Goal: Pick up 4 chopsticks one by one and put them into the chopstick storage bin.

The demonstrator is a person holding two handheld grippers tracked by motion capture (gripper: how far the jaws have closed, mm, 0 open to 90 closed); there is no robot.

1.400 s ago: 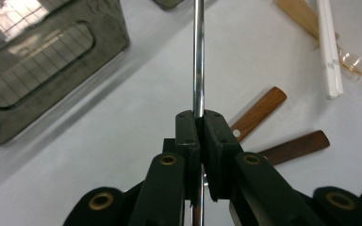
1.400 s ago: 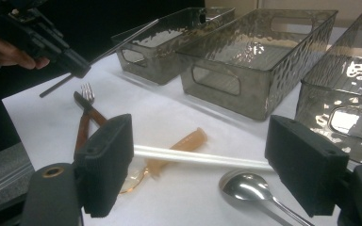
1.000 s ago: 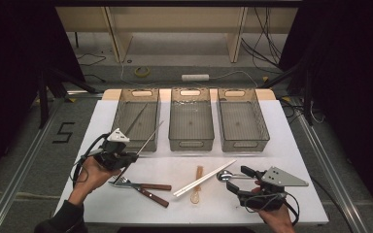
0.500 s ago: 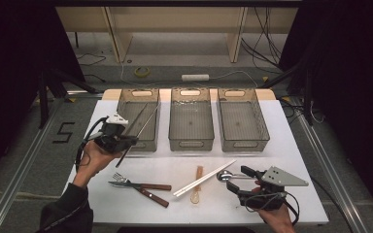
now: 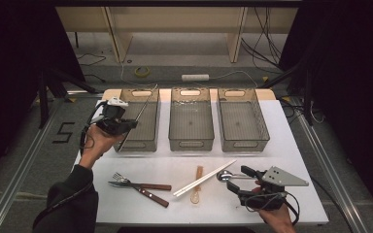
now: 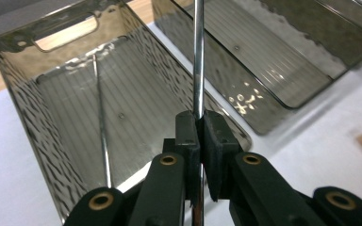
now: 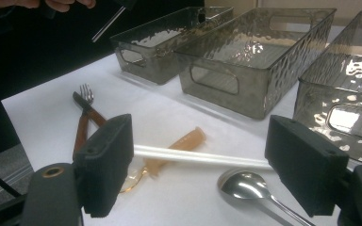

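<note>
left fingers [image 6: 199,136] clamp metal chopstick [image 6: 197,56], pointing up over left bin [image 6: 23,94]; right fingers [image 7: 198,174] open.

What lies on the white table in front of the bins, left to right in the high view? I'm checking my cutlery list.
fork → wood-handled knife → white chopsticks → metal spoon

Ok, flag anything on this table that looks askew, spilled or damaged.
Nothing spilled or broken. The one oddity: the white chopsticks lie slantwise across the amber spoon. The left gripper pinches a metal chopstick above the left bin, where another already rests.
</note>
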